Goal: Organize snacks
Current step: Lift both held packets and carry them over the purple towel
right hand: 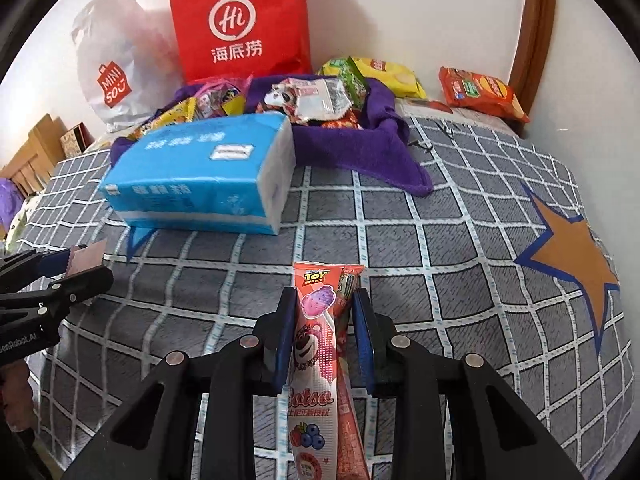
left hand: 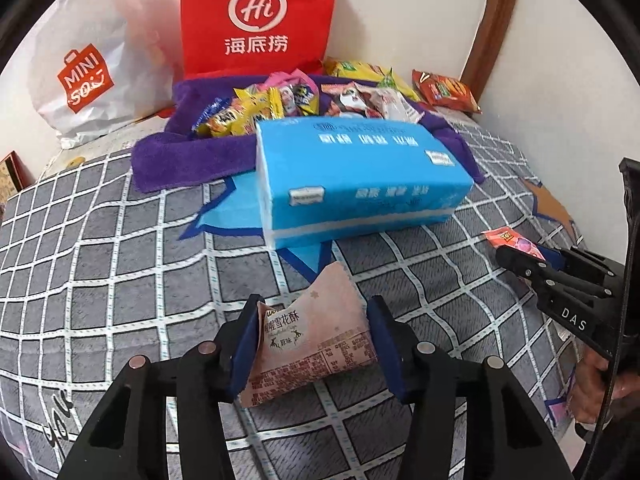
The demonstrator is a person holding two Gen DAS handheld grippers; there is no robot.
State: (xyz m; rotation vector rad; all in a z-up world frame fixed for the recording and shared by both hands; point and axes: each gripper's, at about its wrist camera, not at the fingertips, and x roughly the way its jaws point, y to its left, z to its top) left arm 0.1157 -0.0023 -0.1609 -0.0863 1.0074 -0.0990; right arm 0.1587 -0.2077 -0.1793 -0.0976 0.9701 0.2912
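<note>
My left gripper (left hand: 310, 340) is shut on a pale pink snowflake-crisp snack packet (left hand: 316, 340), held just above the checked bedspread. My right gripper (right hand: 325, 336) is shut on a long pink Toy Story Lotso candy packet (right hand: 316, 344), held upright between the blue pads. Each gripper shows in the other's view: the right one (left hand: 520, 252) at the right edge, the left one (right hand: 80, 264) at the left edge. Several loose snacks (left hand: 280, 100) lie piled on a purple towel (left hand: 180, 156) at the back, also seen in the right wrist view (right hand: 360, 148).
A blue tissue pack (left hand: 360, 176) lies mid-bed in front of the towel, also in the right wrist view (right hand: 200, 176). A red Haidilao bag (left hand: 256, 16) and a white Miniso bag (left hand: 84, 64) lean on the wall. Yellow (right hand: 380, 74) and orange (right hand: 480, 94) chip bags lie back right.
</note>
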